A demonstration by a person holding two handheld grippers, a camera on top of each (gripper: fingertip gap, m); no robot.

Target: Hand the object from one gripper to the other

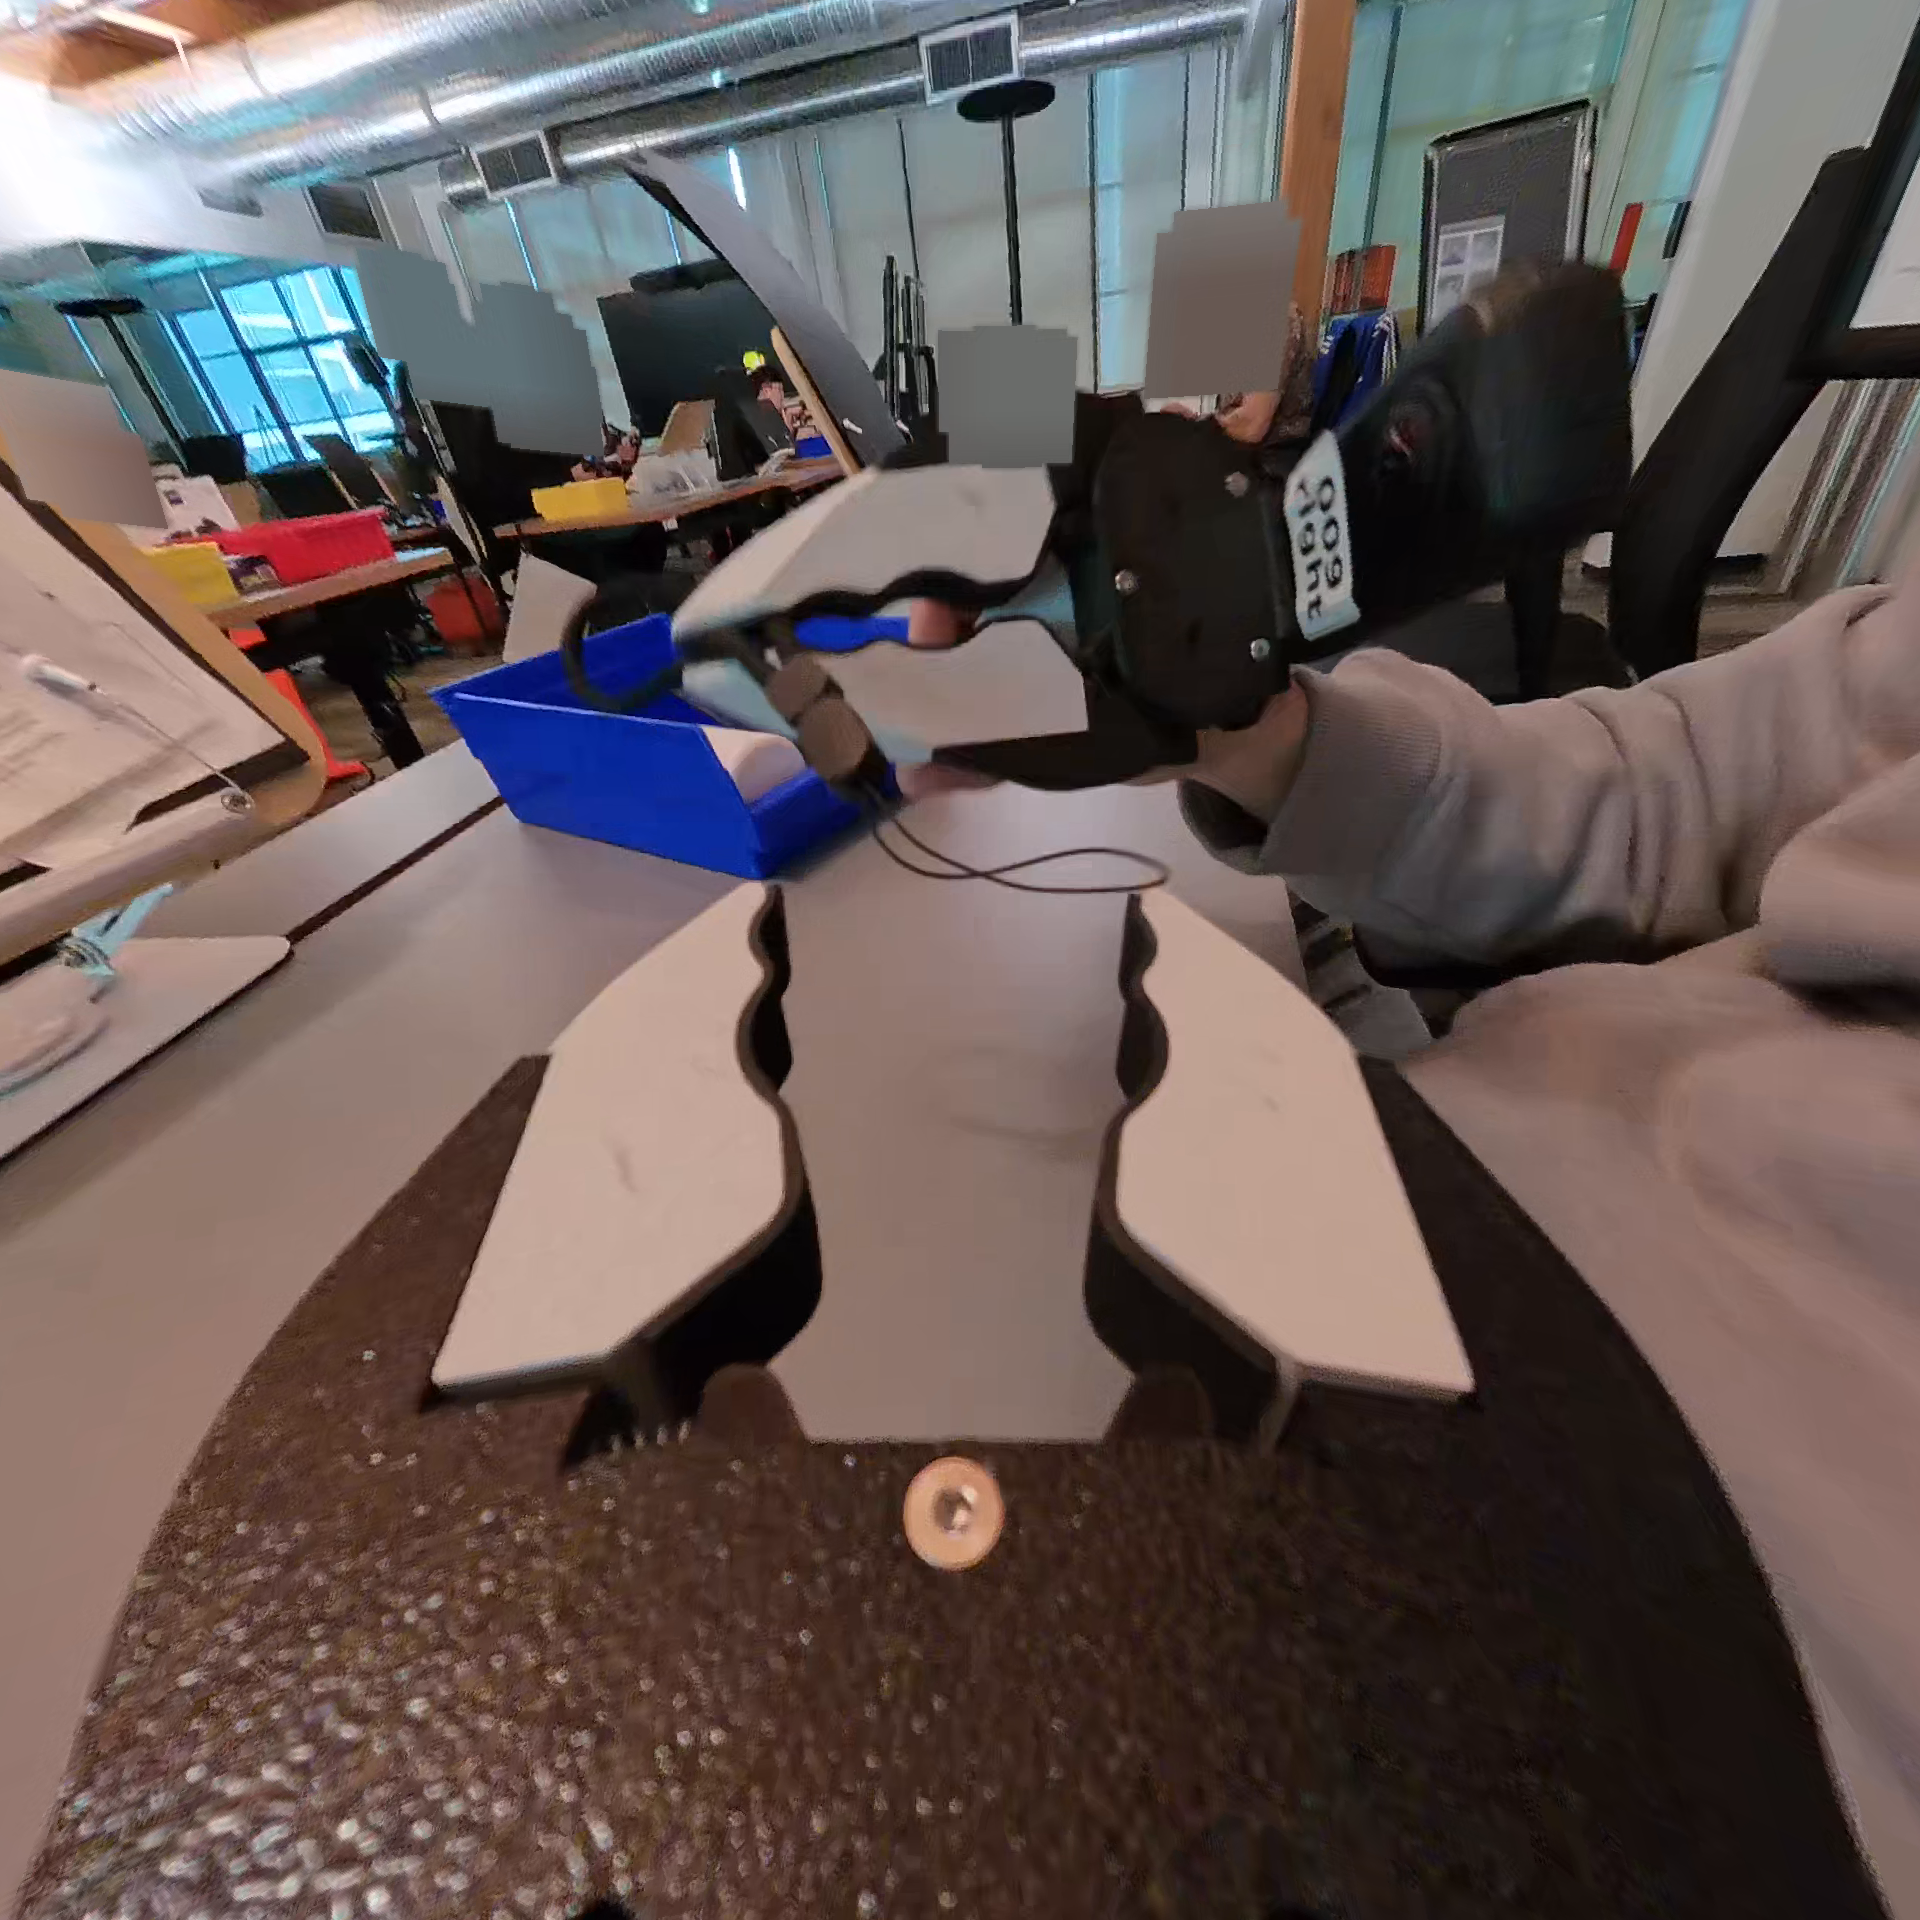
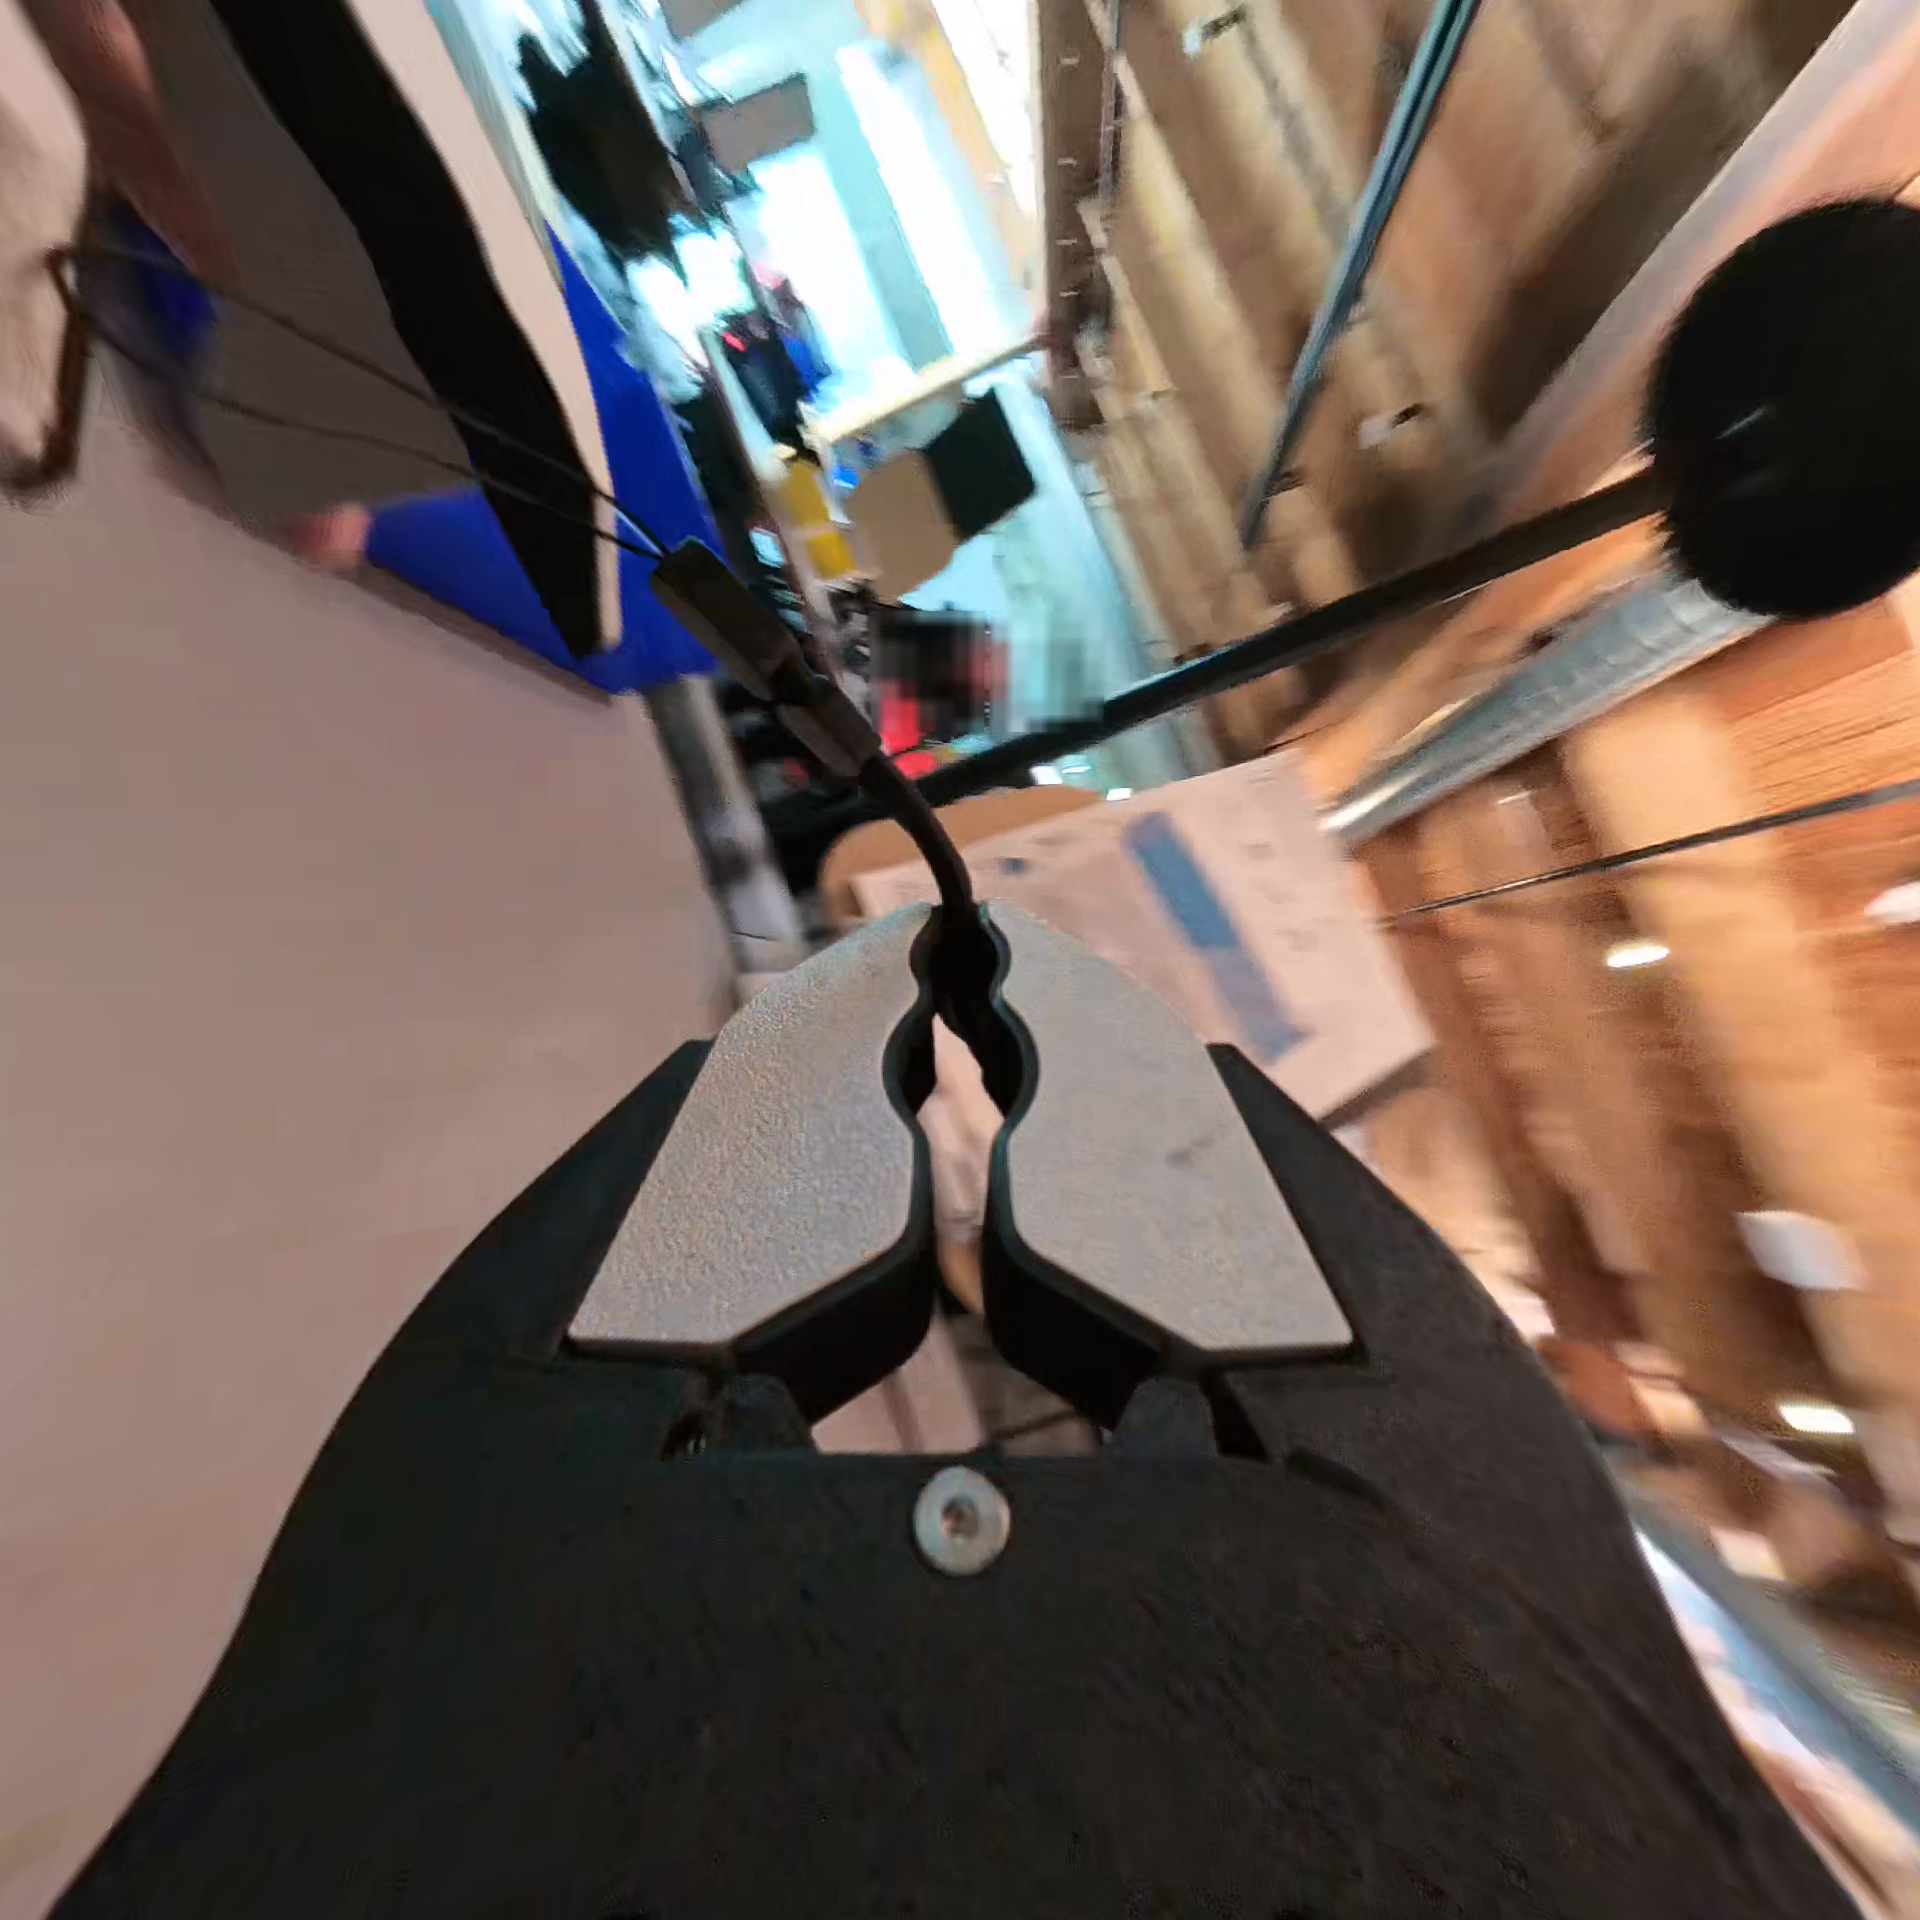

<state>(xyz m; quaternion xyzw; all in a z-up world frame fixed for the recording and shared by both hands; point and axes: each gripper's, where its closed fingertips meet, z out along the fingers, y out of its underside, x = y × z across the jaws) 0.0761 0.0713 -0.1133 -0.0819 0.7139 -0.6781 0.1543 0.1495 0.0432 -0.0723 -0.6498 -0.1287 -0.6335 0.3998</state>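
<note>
The black cable [image 2: 940, 862] is pinched between the 2 tips of the right claw [image 2: 958, 925], which is closed tight on it. From the tips it bends up to 2 small black blocks [image 2: 769, 675] joined end to end, and thin black wires [image 2: 343, 364] run on from there. In the left wrist view the right claw [image 1: 727, 665] is held up in the air, turned on its side, with the blocks [image 1: 826, 722] hanging under its tips and a thin wire loop [image 1: 1023, 868] lying on the grey worktop [image 1: 312, 1039]. Just behind sits a blue bin [image 1: 623, 769]. The left claw [image 1: 951, 914] is wide open and holds nothing, low over the worktop, apart from the cable
</note>
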